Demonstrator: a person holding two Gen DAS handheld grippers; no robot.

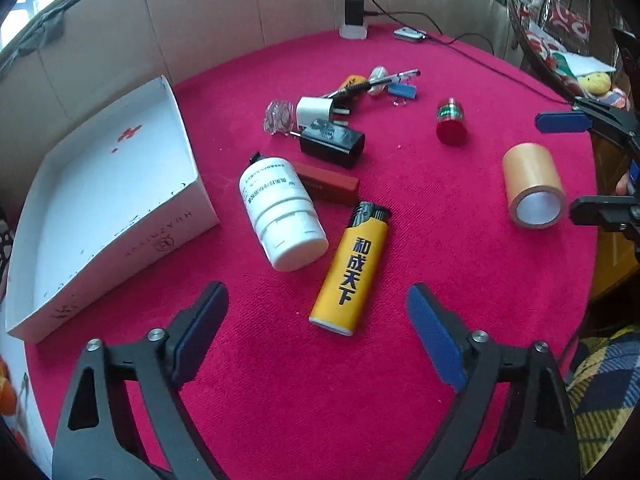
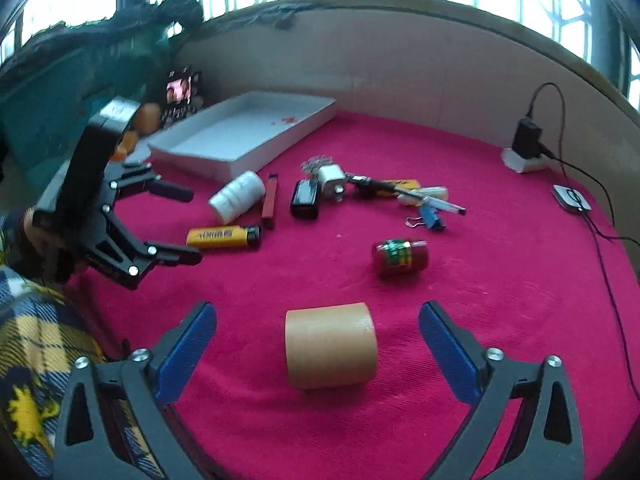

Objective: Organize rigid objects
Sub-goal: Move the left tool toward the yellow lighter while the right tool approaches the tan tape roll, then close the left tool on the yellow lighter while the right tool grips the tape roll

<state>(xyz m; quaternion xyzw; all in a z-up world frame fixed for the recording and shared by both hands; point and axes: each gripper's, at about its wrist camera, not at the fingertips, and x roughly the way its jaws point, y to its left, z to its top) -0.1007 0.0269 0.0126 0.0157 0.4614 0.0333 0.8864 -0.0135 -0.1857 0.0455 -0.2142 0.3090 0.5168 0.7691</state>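
On the red tablecloth a yellow lighter [image 1: 352, 268] lies with its base end between the fingers of my left gripper [image 1: 318, 300], which is open and clear of it. Beside it lie a white pill bottle [image 1: 280, 216], a red-brown bar [image 1: 328, 186], a black charger [image 1: 332, 142], a white plug [image 1: 314, 110] and a small red jar [image 1: 451, 122]. A tan tape roll [image 2: 330, 344] lies on its side between the blue pads of my right gripper [image 2: 317, 312], open and untouched. An empty white box [image 1: 120, 184] stands at the left.
A pen [image 2: 440, 202] and a blue binder clip [image 2: 432, 214] lie further back. A plugged-in power adapter [image 2: 524, 152] with its black cable [image 2: 600, 232] runs along the right edge. A cardboard wall [image 2: 400, 72] rings the table. A plaid cloth [image 2: 40, 340] hangs at the near edge.
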